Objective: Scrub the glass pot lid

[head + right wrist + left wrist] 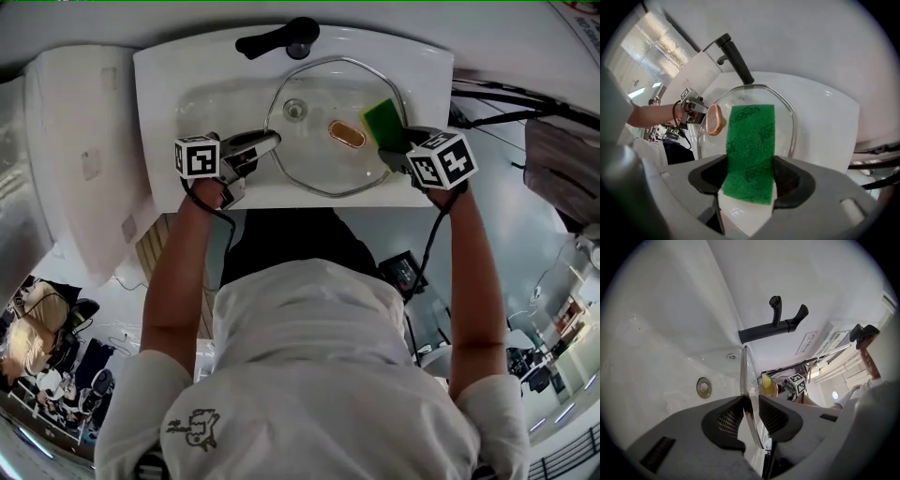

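The round glass pot lid (pixel 319 155) with a metal rim and a copper-coloured knob (pixel 347 134) stands tilted in the white sink basin (pixel 206 103). My left gripper (pixel 270 142) is shut on the lid's left rim. In the left gripper view the lid (pixel 746 376) runs edge-on between the pads of my left gripper (pixel 751 405). My right gripper (pixel 394 150) is shut on a green scouring sponge (pixel 382 121), which lies against the lid's right side. In the right gripper view the sponge (pixel 751 145) fills the gap of my right gripper (pixel 750 177), over the lid (pixel 787 115) beside the knob (pixel 714 120).
A black faucet (pixel 278 37) sits at the back rim of the sink, and the drain (pixel 293 109) shows through the glass. Black cables (pixel 497 98) run at the right of the sink. A white surface (pixel 80 150) lies to the left.
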A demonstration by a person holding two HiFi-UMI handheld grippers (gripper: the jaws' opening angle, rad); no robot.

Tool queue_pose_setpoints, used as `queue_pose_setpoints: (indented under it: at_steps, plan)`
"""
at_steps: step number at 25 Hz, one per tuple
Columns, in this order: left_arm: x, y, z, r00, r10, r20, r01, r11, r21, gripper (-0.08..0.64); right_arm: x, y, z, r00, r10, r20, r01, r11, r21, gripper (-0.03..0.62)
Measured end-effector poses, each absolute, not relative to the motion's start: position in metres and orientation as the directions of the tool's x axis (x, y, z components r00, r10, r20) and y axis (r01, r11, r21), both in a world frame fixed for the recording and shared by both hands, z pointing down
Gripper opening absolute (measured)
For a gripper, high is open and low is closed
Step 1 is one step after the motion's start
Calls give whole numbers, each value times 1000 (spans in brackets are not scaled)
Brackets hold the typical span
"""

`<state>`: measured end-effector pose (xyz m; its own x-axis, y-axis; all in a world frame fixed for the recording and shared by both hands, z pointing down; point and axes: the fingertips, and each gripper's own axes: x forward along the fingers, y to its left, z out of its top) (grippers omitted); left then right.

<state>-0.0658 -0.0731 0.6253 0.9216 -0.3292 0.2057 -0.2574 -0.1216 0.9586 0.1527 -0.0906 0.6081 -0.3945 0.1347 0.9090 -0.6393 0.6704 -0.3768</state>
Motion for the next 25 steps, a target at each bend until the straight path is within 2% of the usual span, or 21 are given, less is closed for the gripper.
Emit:
queue_pose_setpoints:
  at_steps: [4,9,15,21,25]
  plan:
    - [-65,-73,624,925,-322,201,-250,-120,961,104,147,-118,608,-353,154,923,-603,717,-350,295]
    - [-66,-74,624,924,-325,202,-251,-118,961,104,123,-144,605,-285,203,937,-501,802,-326,295]
    - [-68,-75,625,916,-344,204,-253,-105,962,104,89,-164,601,-206,205,957,-397,876,-273,295]
    - [-68,-76,626,919,-344,194,-243,-107,964,103,52,-164,597,-297,209,932,-368,875,-313,295]
    - [-68,-75,626,917,-348,192,-241,-103,965,103,65,-166,598,-340,187,922,-442,833,-332,295]
